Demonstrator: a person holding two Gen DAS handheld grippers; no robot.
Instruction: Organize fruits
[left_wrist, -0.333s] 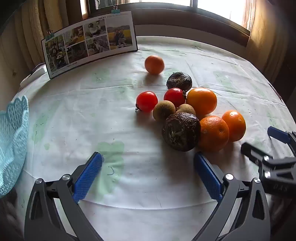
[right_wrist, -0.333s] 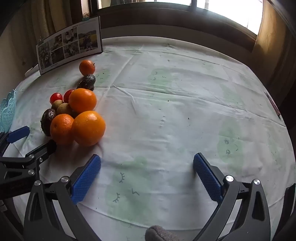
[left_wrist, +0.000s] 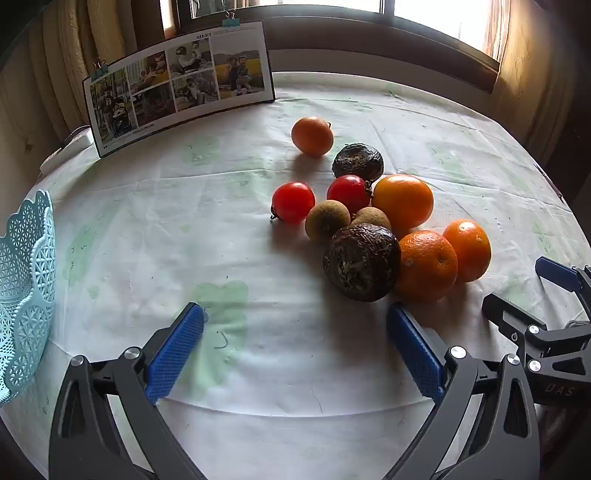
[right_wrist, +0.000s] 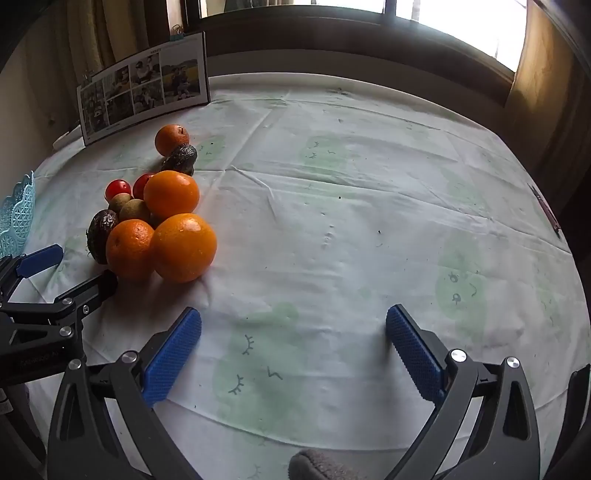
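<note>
Both tongs are standing spread and empty above the pale cloth-covered round table (left_wrist: 147, 206). The left gripper (left_wrist: 295, 347) is hovering just short of a wrinkled dark round fruit (left_wrist: 362, 262) at the near edge of a touching cluster of oranges, red tomatoes and brown kiwis. The right gripper (right_wrist: 293, 349) is hanging over bare cloth. A light-blue lattice plastic basket (left_wrist: 26, 288) is sitting at the table's left edge, well apart from the fruit.

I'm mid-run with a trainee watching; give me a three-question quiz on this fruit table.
1. True or false: the left gripper is shut on a fruit.
2. How many round orange citrus fruits lie on the table?
3. Where is the light-blue lattice plastic basket? A) left edge of the table B) among the fruit C) beside the window

Key: 1 false, both it and the right gripper are open and empty; 2 four; 3 A.
</note>
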